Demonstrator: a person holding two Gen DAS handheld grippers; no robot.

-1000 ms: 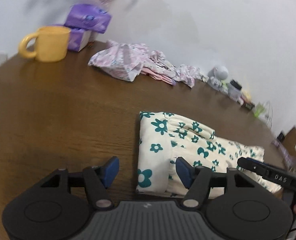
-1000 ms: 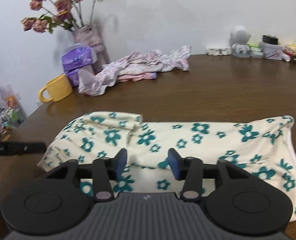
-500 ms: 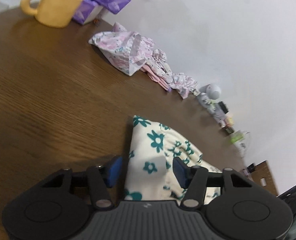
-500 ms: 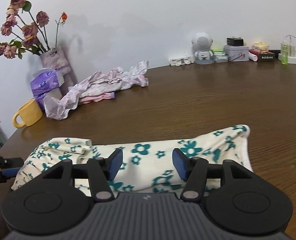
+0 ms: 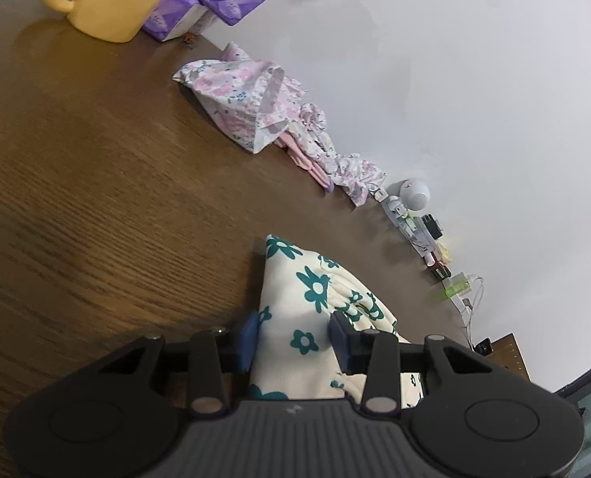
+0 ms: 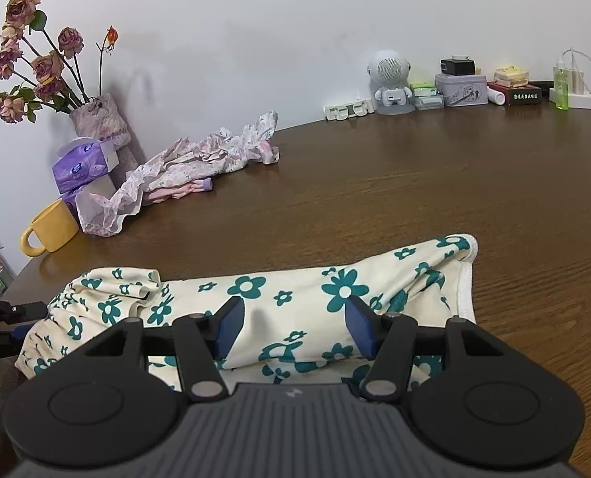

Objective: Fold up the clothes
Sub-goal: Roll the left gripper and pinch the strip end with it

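A plain white wall (image 6: 255,20) backs a dark brown wooden table (image 6: 415,183) with a visible straight grain. On the table lies the cream cotton garment printed with teal flowers (image 6: 295,298), folded into a long, soft strip; in the right wrist view it occupies the lower centre, its long axis running left to right across the frame, with a white-hemmed end (image 6: 464,279) pointing to the right and a gathered, bunched end at lower left. In the left wrist view the same garment (image 5: 315,290) rises as a tapering wedge at lower centre, its corner pointing toward the top of the frame.

The left gripper (image 5: 293,336) has its blue pads set moderately apart with the garment's end between them; whether they press the cloth cannot be told. The right gripper (image 6: 293,328) has its jaws wide apart over the middle of the strip, gripping nothing.

In the right wrist view's left part sit a crumpled pink floral cloth (image 6: 199,159), a glossy yellow ceramic mug (image 6: 50,229), purple tissue packs (image 6: 82,165) and dried roses in a vase (image 6: 36,63). A white round-headed robot figure (image 6: 389,79) stands at upper right.
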